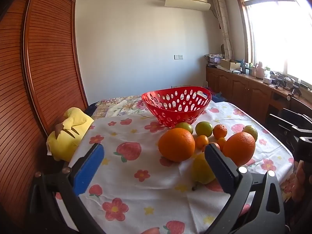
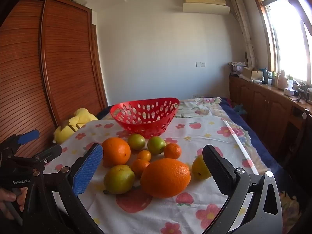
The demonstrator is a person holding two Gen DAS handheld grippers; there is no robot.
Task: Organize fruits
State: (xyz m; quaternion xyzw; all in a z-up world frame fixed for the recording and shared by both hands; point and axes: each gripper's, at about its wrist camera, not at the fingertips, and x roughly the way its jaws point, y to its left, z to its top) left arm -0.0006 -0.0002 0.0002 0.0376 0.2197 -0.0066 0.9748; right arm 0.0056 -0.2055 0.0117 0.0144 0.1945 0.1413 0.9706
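Right, your left gripper and right gripper both gape wide, holding nothing; the fruits cluster mid-cloth, the red basket toward its far edge.

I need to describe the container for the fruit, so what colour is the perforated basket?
Red, with oval holes; the basket shows best in the right wrist view.

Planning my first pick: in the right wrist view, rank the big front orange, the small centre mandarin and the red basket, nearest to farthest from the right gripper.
1. Big front orange, just ahead of the right gripper.
2. Small centre mandarin, mid-pile.
3. Red basket, behind all fruit.
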